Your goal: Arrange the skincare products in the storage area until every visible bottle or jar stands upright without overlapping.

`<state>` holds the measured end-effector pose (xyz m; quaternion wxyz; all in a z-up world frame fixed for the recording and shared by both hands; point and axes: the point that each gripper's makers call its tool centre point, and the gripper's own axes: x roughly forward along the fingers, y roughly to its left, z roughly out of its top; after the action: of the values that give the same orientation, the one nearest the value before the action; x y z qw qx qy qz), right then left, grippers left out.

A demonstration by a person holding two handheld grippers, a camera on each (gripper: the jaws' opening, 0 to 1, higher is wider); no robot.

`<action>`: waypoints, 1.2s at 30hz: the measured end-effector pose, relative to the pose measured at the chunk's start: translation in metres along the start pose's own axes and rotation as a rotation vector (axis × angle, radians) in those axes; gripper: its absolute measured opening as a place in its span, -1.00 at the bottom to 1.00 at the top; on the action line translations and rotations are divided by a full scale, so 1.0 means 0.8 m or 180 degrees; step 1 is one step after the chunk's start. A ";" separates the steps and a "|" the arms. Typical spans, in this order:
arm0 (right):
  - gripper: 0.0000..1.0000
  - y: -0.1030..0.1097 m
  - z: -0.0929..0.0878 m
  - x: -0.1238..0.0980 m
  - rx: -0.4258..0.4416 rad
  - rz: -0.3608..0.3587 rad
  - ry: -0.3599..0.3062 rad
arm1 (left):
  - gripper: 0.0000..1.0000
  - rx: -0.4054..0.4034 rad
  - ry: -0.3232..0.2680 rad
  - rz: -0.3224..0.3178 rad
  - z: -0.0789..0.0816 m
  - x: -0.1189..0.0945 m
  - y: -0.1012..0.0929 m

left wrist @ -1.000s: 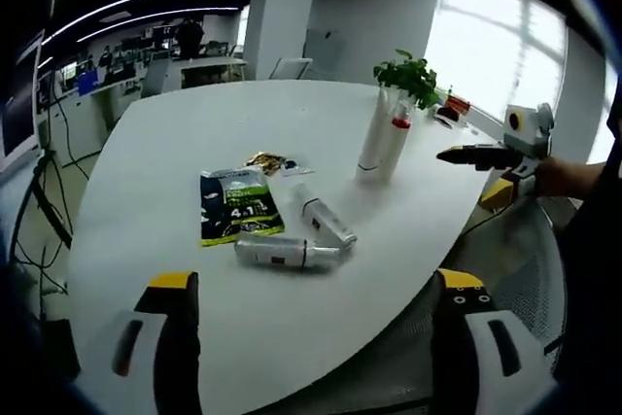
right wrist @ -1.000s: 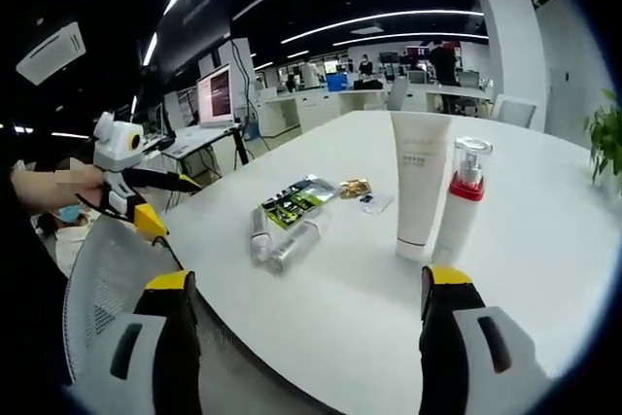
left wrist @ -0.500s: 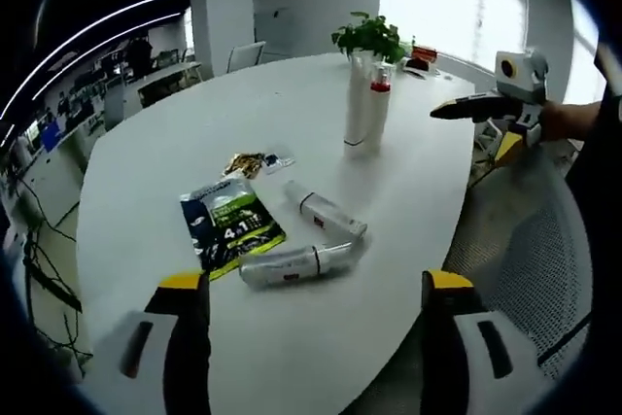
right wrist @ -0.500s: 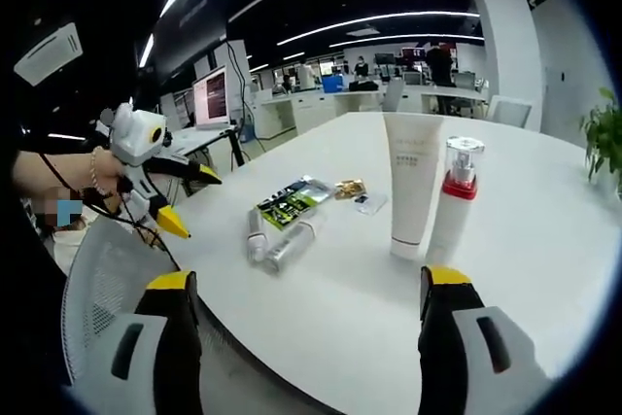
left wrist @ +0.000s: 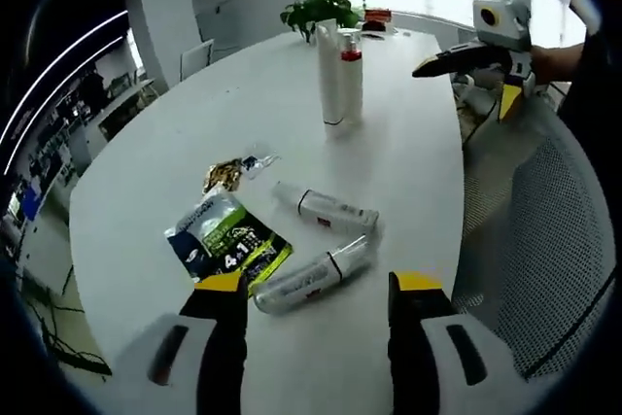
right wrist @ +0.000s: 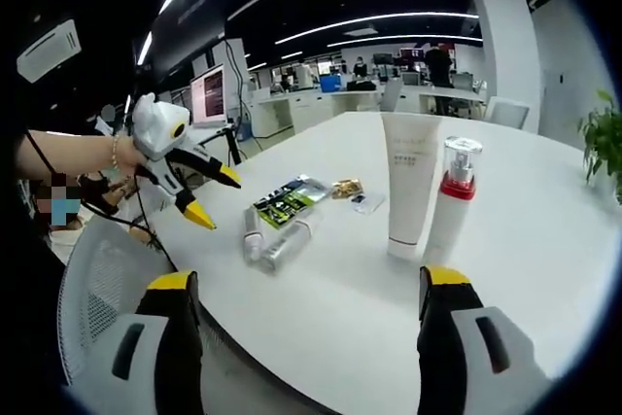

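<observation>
Two white-and-silver bottles lie on the white table: one just ahead of my left gripper, the other a little beyond. My left gripper is open, jaws wide, hovering over the near bottle. A white tube and a pump bottle with a red collar stand upright, side by side. In the right gripper view the tube and pump bottle stand ahead of my open right gripper; the left gripper hangs beside the lying bottles.
A green sachet lies flat beside the lying bottles, with a gold sachet and a small clear one past it. A potted plant stands behind the upright pair. A mesh chair sits at the table edge.
My left gripper has moved in over the table edge toward the lying bottles and tilted down. The right gripper has hardly moved. The bottles and sachets lie where they were.
</observation>
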<state>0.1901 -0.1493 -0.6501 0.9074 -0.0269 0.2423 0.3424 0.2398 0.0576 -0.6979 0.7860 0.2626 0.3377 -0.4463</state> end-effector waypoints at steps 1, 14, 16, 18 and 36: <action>0.85 0.000 0.000 0.000 -0.0002 -0.0005 0.0001 | -0.05 0.0019 0.0000 -0.0022 0.001 0.003 -0.001; 0.82 -0.007 -0.003 0.000 0.0077 -0.0098 0.0037 | -0.05 0.0488 0.0235 -0.0269 -0.004 0.044 0.010; 0.82 -0.009 -0.003 -0.001 0.0084 -0.0112 0.0036 | -0.07 0.0568 0.0305 -0.0332 -0.009 0.050 0.009; 0.82 -0.011 -0.004 -0.001 0.0097 -0.0129 0.0036 | -0.09 0.0701 0.0405 -0.0398 -0.012 0.055 0.004; 0.78 -0.015 -0.007 0.000 0.0158 -0.0190 0.0062 | -0.43 0.1169 0.0794 -0.0653 -0.035 0.081 0.000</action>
<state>0.1956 -0.1596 -0.6568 0.9152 -0.0149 0.2586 0.3087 0.2554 0.0436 -0.7653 0.6279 0.4185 0.3703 -0.5418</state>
